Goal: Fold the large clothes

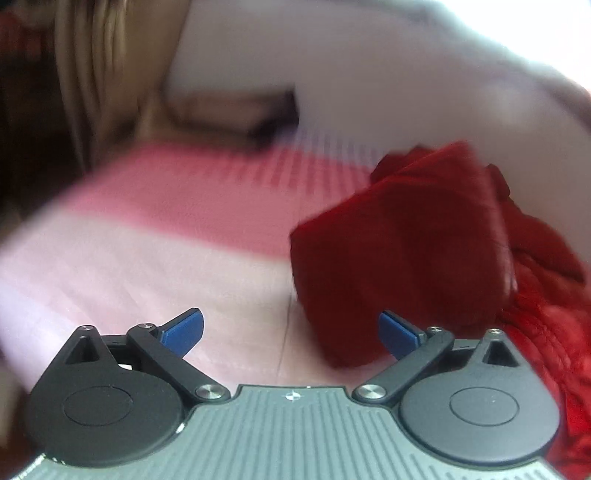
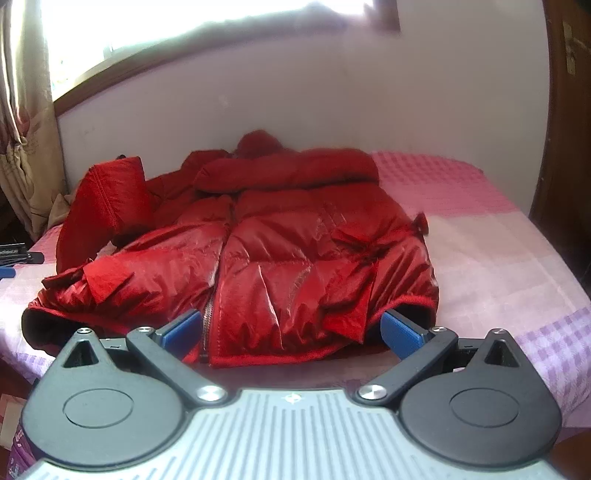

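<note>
A red puffer jacket [image 2: 280, 251] lies front-up on the pink checked bed [image 2: 498, 258], hem toward me, hood at the far wall. Its right sleeve [image 2: 295, 170] lies folded across the chest; its left sleeve [image 2: 110, 199] stands up at the left. My right gripper [image 2: 291, 332] is open and empty, just in front of the hem near the zipper. In the blurred left wrist view the same raised sleeve [image 1: 399, 258] shows at right. My left gripper [image 1: 291, 330] is open and empty above the bedspread [image 1: 147, 258], left of the sleeve.
A white wall [image 2: 332, 92] and a bright window [image 2: 184, 14] stand behind the bed. A curtain [image 2: 22, 147] hangs at far left. Dark objects [image 2: 18, 254] lie on the bed's left edge. A brown door [image 2: 569, 129] is at right.
</note>
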### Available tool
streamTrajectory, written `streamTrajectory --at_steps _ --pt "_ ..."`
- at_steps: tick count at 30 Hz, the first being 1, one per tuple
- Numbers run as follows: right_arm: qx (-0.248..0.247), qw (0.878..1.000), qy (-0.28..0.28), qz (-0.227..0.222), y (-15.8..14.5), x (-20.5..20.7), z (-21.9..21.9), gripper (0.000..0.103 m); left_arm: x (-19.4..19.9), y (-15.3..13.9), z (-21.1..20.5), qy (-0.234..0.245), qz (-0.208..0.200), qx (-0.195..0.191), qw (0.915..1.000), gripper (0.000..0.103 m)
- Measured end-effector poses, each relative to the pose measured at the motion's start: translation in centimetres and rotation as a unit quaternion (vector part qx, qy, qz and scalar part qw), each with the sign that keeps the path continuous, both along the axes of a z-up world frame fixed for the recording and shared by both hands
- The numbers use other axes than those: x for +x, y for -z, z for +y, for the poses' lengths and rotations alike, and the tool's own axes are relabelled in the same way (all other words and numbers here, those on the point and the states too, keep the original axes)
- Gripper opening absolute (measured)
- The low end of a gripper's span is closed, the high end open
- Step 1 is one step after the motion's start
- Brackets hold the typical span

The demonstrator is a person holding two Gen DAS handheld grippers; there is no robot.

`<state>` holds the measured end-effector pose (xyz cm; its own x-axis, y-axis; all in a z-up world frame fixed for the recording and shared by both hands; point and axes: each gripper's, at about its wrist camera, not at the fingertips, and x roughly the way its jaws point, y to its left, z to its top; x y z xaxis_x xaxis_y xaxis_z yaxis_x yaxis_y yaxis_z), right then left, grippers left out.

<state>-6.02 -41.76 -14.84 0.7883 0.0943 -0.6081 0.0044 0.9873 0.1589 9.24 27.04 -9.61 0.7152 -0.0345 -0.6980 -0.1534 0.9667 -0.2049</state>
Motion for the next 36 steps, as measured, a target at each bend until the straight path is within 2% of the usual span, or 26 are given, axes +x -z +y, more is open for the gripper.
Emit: streamTrajectory --at_steps 2,3,6,8,9,11,12,13,14,15,17,18,20,22,24,27,29,30,31,33,35,36 --pt "-0.001 1.000 0.005 0.008 0.4 0.2 -0.1 0.103 1.1 1.4 1.6 0.002 0.020 -0.077 0.9968 0.097" --pt "-0.001 1.000 0.007 0.012 0.5 0.3 0.0 0.103 1.5 1.9 1.8 0.012 0.021 -0.103 0.9944 0.099" --pt "0.000 1.000 0.008 0.021 0.9 0.6 0.3 0.103 2.9 2.9 1.5 0.024 0.018 -0.132 0.9908 0.100" --pt "-0.001 1.000 0.004 0.027 1.0 0.8 0.6 0.103 3.5 3.1 0.9 0.021 -0.006 -0.135 0.9907 0.100" --pt "-0.005 1.000 0.003 0.028 1.0 0.9 0.8 0.103 4.2 3.3 0.7 0.030 -0.010 -0.136 0.9902 0.095" --pt "-0.015 0.999 0.001 0.030 0.9 1.0 1.3 0.103 5.2 3.3 0.3 0.031 -0.013 -0.125 0.9916 0.051" --pt "-0.018 0.999 0.000 0.029 0.8 0.9 1.4 0.103 5.5 3.4 0.2 0.028 0.001 -0.117 0.9928 0.024" --pt "-0.020 0.999 0.001 0.028 0.7 0.9 1.4 0.103 5.6 3.3 0.3 0.015 0.012 -0.115 0.9931 0.021" --pt "-0.020 0.999 0.002 0.029 0.7 1.0 1.4 0.103 5.4 2.8 0.8 -0.003 0.011 -0.122 0.9924 0.018" --pt "-0.020 0.999 0.004 0.029 0.6 1.1 1.4 0.103 5.2 2.1 1.2 -0.021 0.004 -0.113 0.9934 0.016" --pt "-0.018 0.999 0.007 0.027 0.4 1.2 1.3 0.103 4.4 -0.6 2.8 -0.063 -0.021 -0.062 0.9958 0.015" --pt "-0.017 1.000 0.009 0.024 0.3 1.3 1.3 0.103 3.9 -1.9 4.0 -0.084 -0.035 -0.051 0.9945 0.015" --pt "-0.012 1.000 0.006 0.020 0.2 1.3 1.3 0.103 3.0 -4.7 7.2 -0.138 -0.060 -0.037 0.9880 0.014" --pt "-0.009 1.000 0.003 0.016 0.2 1.4 1.5 0.103 2.4 -6.9 9.9 -0.190 -0.077 0.004 0.9788 0.014" --pt "-0.003 1.000 -0.001 0.015 0.4 1.6 1.7 0.103 2.6 -7.7 11.5 -0.203 -0.074 0.032 0.9759 0.015" --pt "0.007 1.000 -0.001 0.020 0.7 2.0 1.8 0.103 3.0 -6.8 11.7 -0.180 -0.045 0.065 0.9805 0.022" --pt "0.014 1.000 0.001 0.017 0.7 1.9 1.4 0.103 1.8 -6.1 10.5 -0.163 -0.042 0.076 0.9828 0.048" --pt "0.016 1.000 0.005 0.013 0.6 1.8 1.0 0.103 1.1 -5.6 9.8 -0.151 -0.047 0.067 0.9850 0.071" --pt "0.016 1.000 0.010 0.011 0.5 1.7 0.6 0.103 -0.3 -5.3 8.9 -0.142 -0.059 0.048 0.9870 0.087" --pt "0.013 1.000 0.024 0.009 0.5 1.7 -0.7 0.103 -2.8 -4.6 7.2 -0.117 -0.073 0.006 0.9904 0.100" --pt "0.008 0.999 0.043 0.010 0.7 1.7 -2.3 0.103 -5.3 -4.0 4.6 -0.059 -0.060 -0.057 0.9948 0.100" --pt "0.007 0.998 0.055 0.011 0.9 1.8 -3.2 0.103 -6.5 -3.6 3.5 -0.029 -0.052 -0.096 0.9936 0.100"
